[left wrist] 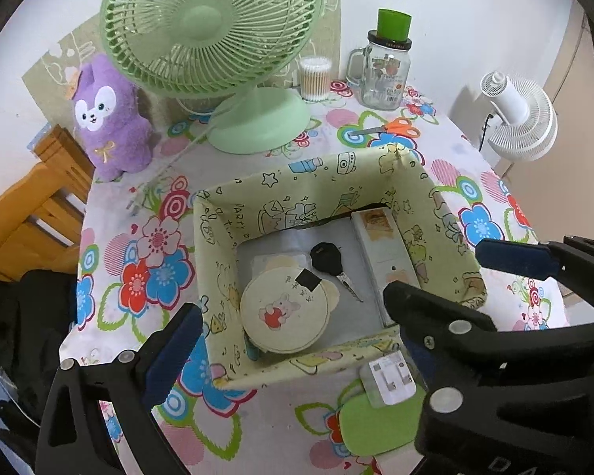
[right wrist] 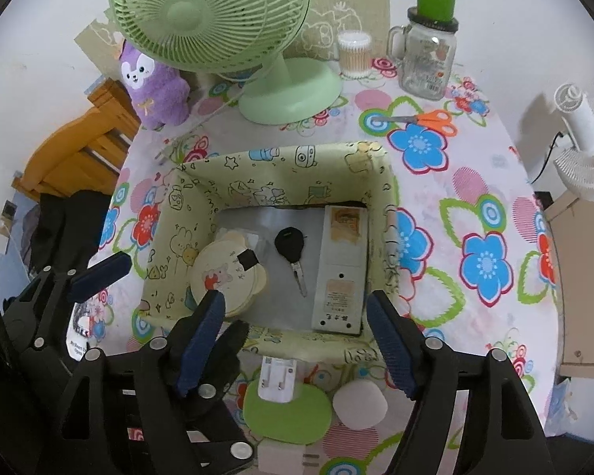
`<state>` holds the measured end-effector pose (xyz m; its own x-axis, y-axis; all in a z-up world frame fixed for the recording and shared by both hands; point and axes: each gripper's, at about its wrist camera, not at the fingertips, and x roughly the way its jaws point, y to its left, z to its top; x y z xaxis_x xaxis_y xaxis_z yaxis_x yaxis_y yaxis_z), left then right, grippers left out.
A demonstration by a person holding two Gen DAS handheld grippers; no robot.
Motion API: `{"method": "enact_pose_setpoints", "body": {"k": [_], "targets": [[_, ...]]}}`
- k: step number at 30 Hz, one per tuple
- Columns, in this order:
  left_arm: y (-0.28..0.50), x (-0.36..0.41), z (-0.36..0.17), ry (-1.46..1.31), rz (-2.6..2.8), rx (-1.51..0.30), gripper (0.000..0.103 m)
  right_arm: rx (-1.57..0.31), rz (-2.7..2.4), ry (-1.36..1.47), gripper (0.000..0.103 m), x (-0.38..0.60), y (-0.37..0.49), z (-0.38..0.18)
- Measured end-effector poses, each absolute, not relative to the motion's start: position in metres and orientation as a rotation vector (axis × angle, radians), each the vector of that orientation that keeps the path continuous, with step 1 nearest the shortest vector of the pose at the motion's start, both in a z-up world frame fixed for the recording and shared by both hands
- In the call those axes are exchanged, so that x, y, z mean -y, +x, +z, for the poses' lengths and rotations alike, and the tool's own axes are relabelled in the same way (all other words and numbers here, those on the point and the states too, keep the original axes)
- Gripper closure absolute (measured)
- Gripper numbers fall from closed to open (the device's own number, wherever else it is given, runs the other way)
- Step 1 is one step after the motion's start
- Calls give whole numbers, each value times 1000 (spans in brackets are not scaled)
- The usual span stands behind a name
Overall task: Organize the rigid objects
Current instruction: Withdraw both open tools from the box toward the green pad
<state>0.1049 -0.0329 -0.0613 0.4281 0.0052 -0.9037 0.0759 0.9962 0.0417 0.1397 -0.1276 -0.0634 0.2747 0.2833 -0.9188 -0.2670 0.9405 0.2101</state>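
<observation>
A pale green fabric box (left wrist: 443, 233) (right wrist: 170, 213) sits mid-table. Inside lie a round cream case with a bear picture (left wrist: 284, 312) (right wrist: 221, 277), a black car key (left wrist: 330, 261) (right wrist: 293, 251) and a flat white device (left wrist: 384, 245) (right wrist: 342, 269). In front of the box lie a white plug charger (left wrist: 390, 382) (right wrist: 277, 382), a green oval pad (left wrist: 380, 423) (right wrist: 287, 413) and a white round puff (right wrist: 359, 405). My left gripper (left wrist: 293, 340) is open and empty over the box's near wall. My right gripper (right wrist: 297, 340) is open and empty above the charger; its fingers (left wrist: 514, 257) show at the left view's right edge.
A green desk fan (left wrist: 217, 39) (right wrist: 217, 19), purple plush (left wrist: 107, 118) (right wrist: 154, 83), cotton swab tub (left wrist: 315, 79) (right wrist: 354, 53), glass mug jar with green lid (left wrist: 384, 75) (right wrist: 427, 55) and orange scissors (left wrist: 392, 128) (right wrist: 427, 118) stand at the back. A white fan (left wrist: 518, 118) and wooden chair (left wrist: 39, 206) flank the table.
</observation>
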Motion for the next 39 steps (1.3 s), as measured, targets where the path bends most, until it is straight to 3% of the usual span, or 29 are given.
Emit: {"method": "enact_pose_setpoints", "body": {"k": [39], "targets": [[44,70,-33,43,-12,-1076,2,-1128,361,-47,24,180,75,-28]]}}
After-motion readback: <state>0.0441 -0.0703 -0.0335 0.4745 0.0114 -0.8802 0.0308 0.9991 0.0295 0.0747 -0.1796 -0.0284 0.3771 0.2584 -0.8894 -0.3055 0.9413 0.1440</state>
